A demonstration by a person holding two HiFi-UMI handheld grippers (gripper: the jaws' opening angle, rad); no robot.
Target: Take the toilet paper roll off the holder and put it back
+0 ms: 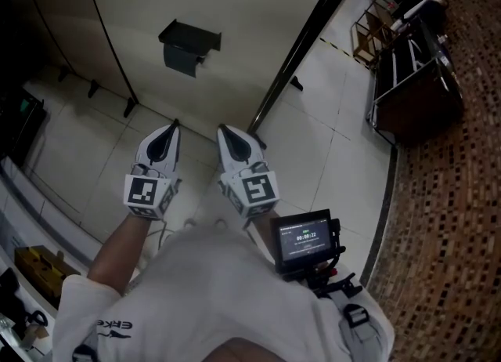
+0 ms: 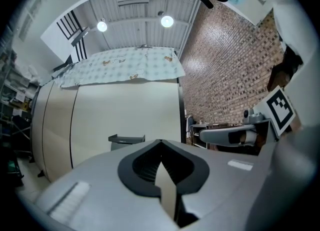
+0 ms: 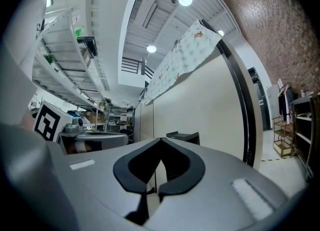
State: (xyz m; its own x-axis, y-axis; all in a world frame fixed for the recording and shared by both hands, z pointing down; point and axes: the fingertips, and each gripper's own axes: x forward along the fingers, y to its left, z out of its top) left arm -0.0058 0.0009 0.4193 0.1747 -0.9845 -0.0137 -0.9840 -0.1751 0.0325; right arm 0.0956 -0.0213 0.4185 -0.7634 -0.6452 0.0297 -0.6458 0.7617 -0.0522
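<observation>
Left gripper [image 1: 173, 124] and right gripper [image 1: 222, 128] were clenched empty; holder [image 1: 189, 39] at twelve o'clock; arriving shut, they might bump it.

2 grippers [image 1: 174, 125] [image 1: 222, 129], 1 holder [image 1: 190, 43] — and 1 screen [image 1: 305, 237].

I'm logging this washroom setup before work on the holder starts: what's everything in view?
Holder: one, black, on the partition; any roll inside can't be made out.
Partition: one, beige, ahead of both grippers.
Cloth: one, pale patterned, draped over the partition's top.
Floor: white tiles, under the partition.
Rack: one, dark, far right by the brick wall.
Screen: one, black, at the person's chest.
Shirt: one, white, bottom of head view.
Left gripper: one, grey, jaws shut, empty.
Right gripper: one, grey, jaws shut, empty.
</observation>
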